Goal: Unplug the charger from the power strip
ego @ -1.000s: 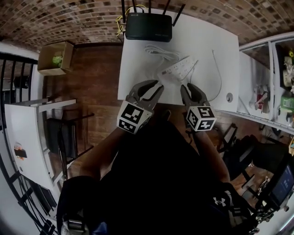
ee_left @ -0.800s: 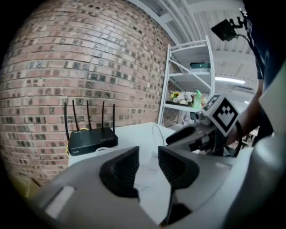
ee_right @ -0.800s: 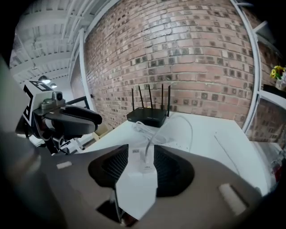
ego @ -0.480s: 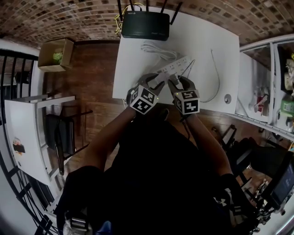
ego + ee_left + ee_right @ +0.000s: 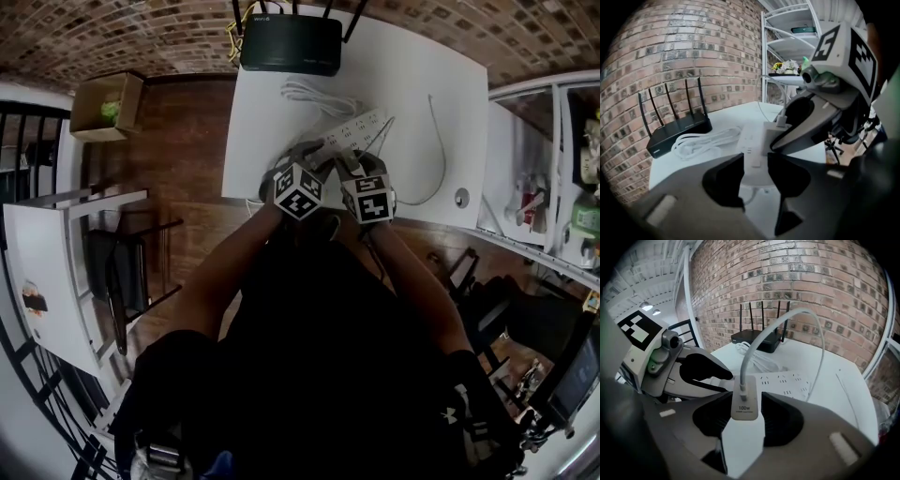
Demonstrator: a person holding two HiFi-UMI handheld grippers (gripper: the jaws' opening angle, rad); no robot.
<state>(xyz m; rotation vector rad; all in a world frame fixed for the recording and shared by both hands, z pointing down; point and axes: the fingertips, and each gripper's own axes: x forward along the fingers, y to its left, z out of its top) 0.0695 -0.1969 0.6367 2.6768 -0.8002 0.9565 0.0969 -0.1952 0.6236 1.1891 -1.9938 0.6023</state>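
Observation:
A white power strip (image 5: pixel 361 127) lies on the white table (image 5: pixel 450 84). Its near end (image 5: pixel 752 147) sits between the jaws of my left gripper (image 5: pixel 755 161), which have just been opening and stand open around it. A white charger (image 5: pixel 744 401) marked 100W stands plugged into the strip, and its cable (image 5: pixel 787 317) arches up and away. My right gripper (image 5: pixel 744 416) straddles the charger. Its jaws have just been closing, with slim gaps still showing at the charger's sides. In the head view both grippers (image 5: pixel 314 159) (image 5: pixel 352 164) hide the charger.
A black router (image 5: pixel 291 42) with antennas stands at the table's far edge. A coiled white cord (image 5: pixel 314 94) lies between it and the strip, and a thin loose cable (image 5: pixel 441 159) lies to the right. A cardboard box (image 5: pixel 105 112) sits on the floor at left, and a shelf (image 5: pixel 553 169) stands at right.
Both grippers have come down and forward from the table's near edge onto the strip's near end. The marker cubes now sit close side by side.

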